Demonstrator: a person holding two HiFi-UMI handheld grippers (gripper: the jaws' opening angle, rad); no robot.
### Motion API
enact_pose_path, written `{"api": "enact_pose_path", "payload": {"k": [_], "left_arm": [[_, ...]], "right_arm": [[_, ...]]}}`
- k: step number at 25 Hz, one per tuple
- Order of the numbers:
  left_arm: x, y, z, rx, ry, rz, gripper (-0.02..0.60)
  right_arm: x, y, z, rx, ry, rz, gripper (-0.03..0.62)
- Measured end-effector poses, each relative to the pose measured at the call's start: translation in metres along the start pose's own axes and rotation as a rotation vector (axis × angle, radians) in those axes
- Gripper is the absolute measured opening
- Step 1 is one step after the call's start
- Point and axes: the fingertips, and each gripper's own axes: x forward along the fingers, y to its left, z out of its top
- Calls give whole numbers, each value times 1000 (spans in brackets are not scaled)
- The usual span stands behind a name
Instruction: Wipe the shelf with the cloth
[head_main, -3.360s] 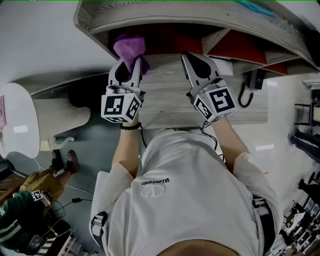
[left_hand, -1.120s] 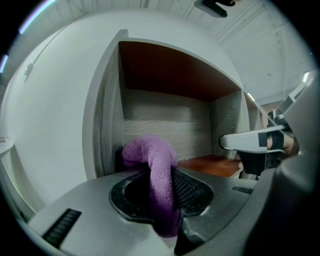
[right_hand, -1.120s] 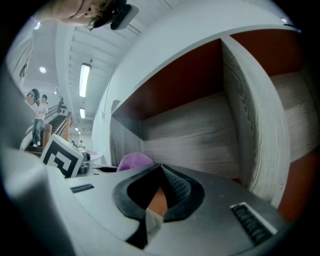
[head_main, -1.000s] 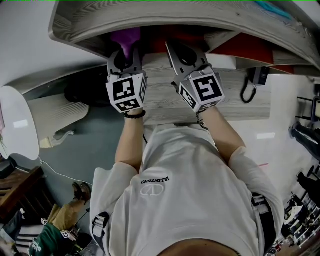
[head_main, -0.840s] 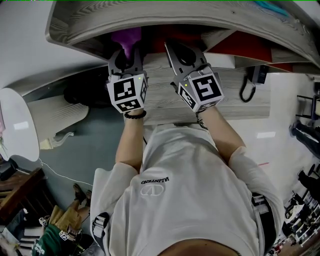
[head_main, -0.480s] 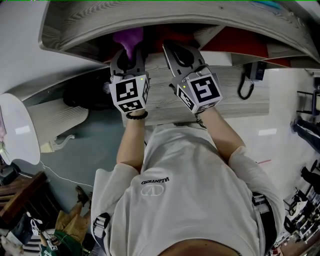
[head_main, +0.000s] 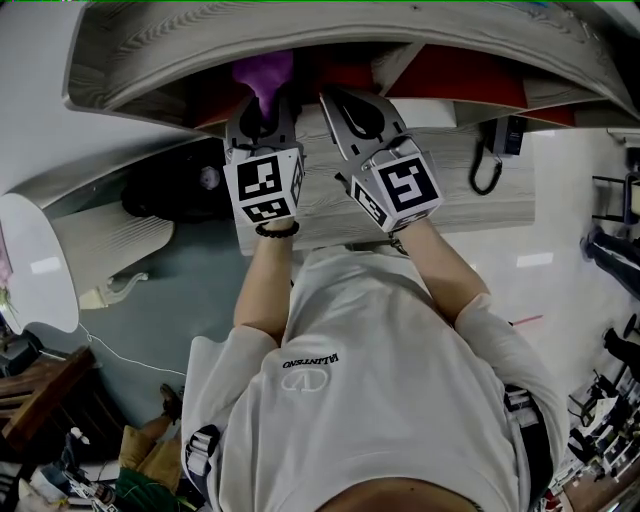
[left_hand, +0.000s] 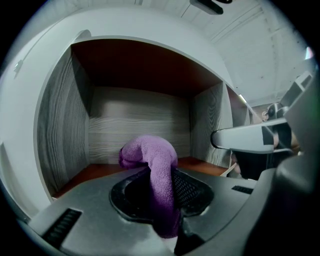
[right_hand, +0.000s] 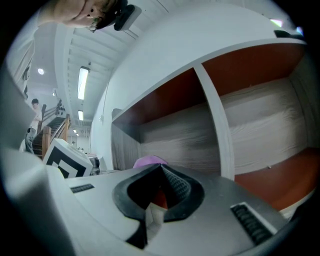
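The purple cloth (head_main: 262, 72) hangs from my left gripper (head_main: 262, 104), which is shut on it at the mouth of the shelf's left compartment. In the left gripper view the cloth (left_hand: 156, 165) droops over the jaws of the left gripper (left_hand: 167, 205), above the compartment's red-brown floor (left_hand: 85, 175) and before its grey wood-grain back wall (left_hand: 135, 125). My right gripper (head_main: 338, 100) is close beside it to the right, shut and holding nothing. In the right gripper view the right gripper (right_hand: 161, 170) points at the same compartment, with the cloth (right_hand: 149, 161) just past its tips.
A white divider (right_hand: 216, 125) parts this compartment from the one to its right. The grey shelf board (head_main: 480, 195) runs under both grippers. A black handset (head_main: 492, 150) hangs at its right. A white round table (head_main: 35, 260) stands at the left and clutter lies at the lower left.
Both grippers have moved forward, deeper under the shelf's top, with the cloth carried further into the left compartment. The right gripper has closed in toward the left one.
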Motion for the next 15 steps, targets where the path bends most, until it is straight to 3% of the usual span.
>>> {"api": "enact_pose_path", "payload": {"k": [15], "left_arm": [[14, -46, 1, 3, 1, -33, 80]], "right_arm": [[-30, -19, 2, 3, -8, -2, -2]]}}
